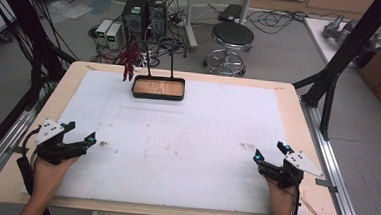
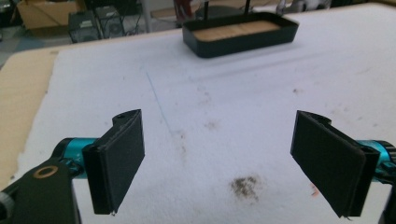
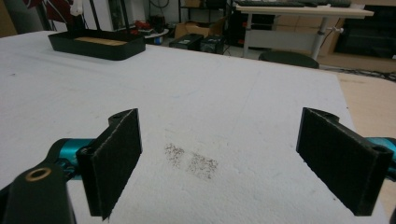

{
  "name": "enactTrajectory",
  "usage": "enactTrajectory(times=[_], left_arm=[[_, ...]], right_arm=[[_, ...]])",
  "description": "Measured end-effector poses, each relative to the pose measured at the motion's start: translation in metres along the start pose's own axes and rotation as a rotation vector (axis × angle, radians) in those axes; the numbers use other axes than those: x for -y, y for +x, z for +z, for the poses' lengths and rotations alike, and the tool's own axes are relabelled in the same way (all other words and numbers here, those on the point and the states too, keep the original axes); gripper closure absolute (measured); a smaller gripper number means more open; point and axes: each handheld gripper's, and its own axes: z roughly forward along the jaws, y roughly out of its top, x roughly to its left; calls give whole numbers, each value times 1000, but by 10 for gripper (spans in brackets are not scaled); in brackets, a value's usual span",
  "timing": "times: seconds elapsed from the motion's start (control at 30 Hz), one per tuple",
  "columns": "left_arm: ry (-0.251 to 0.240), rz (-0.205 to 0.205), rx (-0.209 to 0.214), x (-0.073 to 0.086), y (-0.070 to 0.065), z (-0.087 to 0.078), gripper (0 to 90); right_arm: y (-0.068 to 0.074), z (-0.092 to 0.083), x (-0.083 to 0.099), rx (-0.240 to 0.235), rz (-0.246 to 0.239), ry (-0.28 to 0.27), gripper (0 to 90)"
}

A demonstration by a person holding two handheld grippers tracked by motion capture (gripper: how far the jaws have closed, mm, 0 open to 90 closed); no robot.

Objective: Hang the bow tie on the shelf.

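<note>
Resting low at near edge of white mat: L gripper at near-left corner, R gripper at near-right, both pointing fwd toward far side. Showing jaws spread wide on both, nothing between pads, bare mat beneath in each gripper view; no grip on anything. Sitting at far-centre of mat: black tray w/ wooden floor, two thin black uprights rising from its back edge; nearest item to either gripper yet well apart from both. Hanging by left upright: red bunch, poss. dried chillies, above and just left of tray; whether touching tray, can't tell. Noting smudges on mat near each gripper, no loose item within reach.

Judging step: idle/ready stance, approach not yet begun. Calling for next: reaching fwd across mat toward tray or red bunch, jaws kept wide, wrist angled to suit hanging item, avoiding uprights. Risking: knocking stand over if approaching too fast
</note>
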Motion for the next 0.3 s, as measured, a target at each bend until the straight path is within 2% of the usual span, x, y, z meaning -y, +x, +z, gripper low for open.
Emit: enactTrajectory(times=[0.17,0.3], left_arm=[[44,-13,-16,8,-1,11,171],[81,-17,-33,12,-1,18,167]], right_arm=[[-1,1,0,10,5,17,127],[0,2,0,11,-9,22,126]])
